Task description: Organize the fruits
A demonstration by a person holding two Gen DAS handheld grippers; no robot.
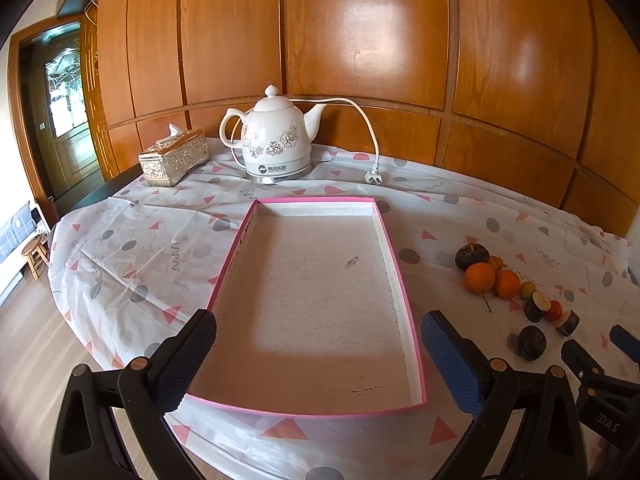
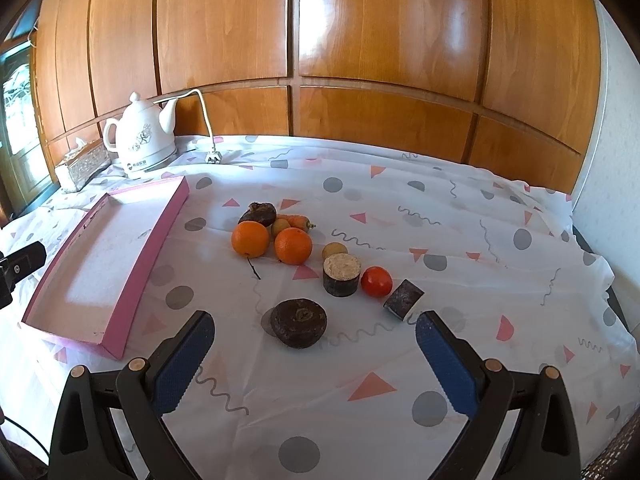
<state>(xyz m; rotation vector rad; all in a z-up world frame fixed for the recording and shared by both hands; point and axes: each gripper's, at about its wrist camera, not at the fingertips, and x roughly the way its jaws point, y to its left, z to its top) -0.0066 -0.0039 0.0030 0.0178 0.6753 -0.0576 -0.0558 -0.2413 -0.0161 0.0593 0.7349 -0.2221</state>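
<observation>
**Fruit all loose, tray bare**

Fruit sits in a loose scatter on the counter [image 2: 400, 208], all of it to the right of the pink tray [image 2: 158, 236], none inside. So, as I judge it, nothing is sorted yet and every piece is left to move.

Both my tools are spread wide and pinch nothing. My left tool [image 1: 316, 356] hovers over the tray's near end. My right tool [image 2: 314, 354] hangs just short of the dark round fruit [image 2: 298, 322], the piece nearest me.

Beyond it, away from the tray's long side, lie two oranges [image 2: 250, 239], a red tomato-like fruit [image 2: 376, 281], two cut dark chunks [image 2: 341, 274] and some small yellowish ones.

The tray's rim is low, so I expect to clear it easily. Open cloth lies between tray and fruit. A kettle [image 2: 141, 136] and its cord stand past the tray's far end, well out of my way.
</observation>
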